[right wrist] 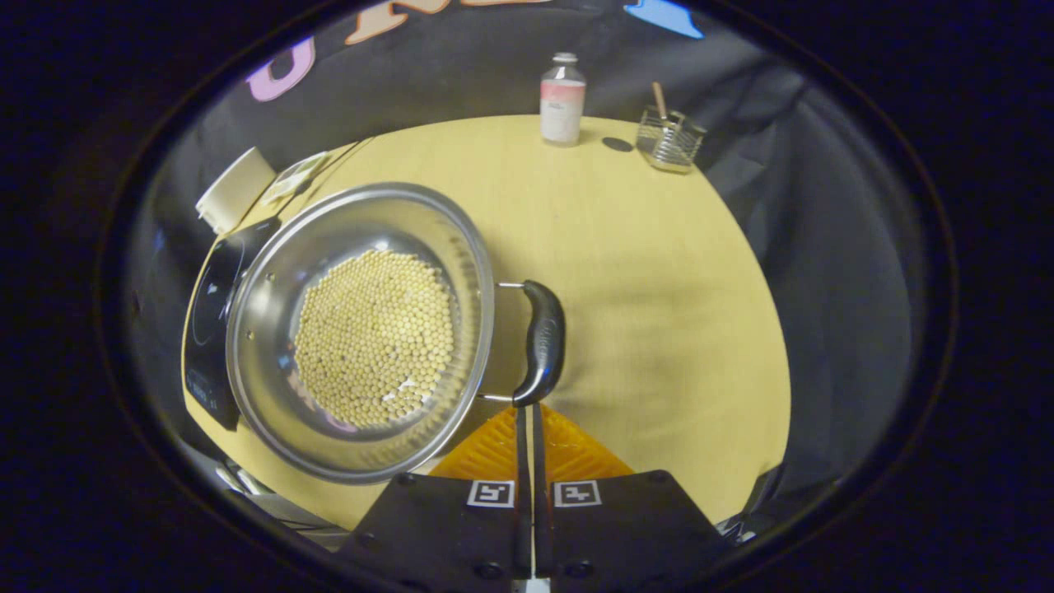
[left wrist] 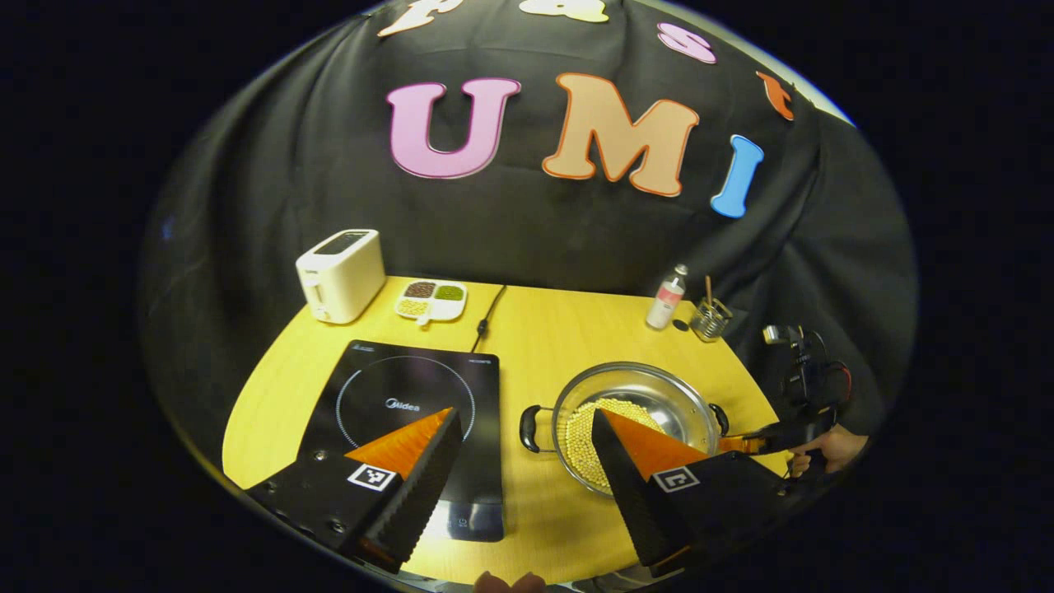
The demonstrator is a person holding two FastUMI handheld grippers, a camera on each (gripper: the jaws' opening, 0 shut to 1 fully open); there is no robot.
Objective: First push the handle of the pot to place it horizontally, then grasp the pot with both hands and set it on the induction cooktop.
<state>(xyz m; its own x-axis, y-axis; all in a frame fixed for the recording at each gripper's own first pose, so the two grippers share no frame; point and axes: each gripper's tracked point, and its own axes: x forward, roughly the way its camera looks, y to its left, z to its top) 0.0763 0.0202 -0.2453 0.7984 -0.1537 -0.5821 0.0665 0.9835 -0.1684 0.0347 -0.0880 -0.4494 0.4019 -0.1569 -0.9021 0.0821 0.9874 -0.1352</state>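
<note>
The pot, holding yellow beans, sits on the counter right of the cooktop. The right gripper has its fingers closed together, empty, tips just at the near end of the pot's right handle. The left gripper is wide open above the counter, empty, its right finger over the pot's near rim.

Bare table between induction cooktop and pot leaves a lane beside pot's left handle. Right of right handle wide free table; bottle & glass holder stand well apart at back edge. Toaster, bean dish, cable behind cooktop.
</note>
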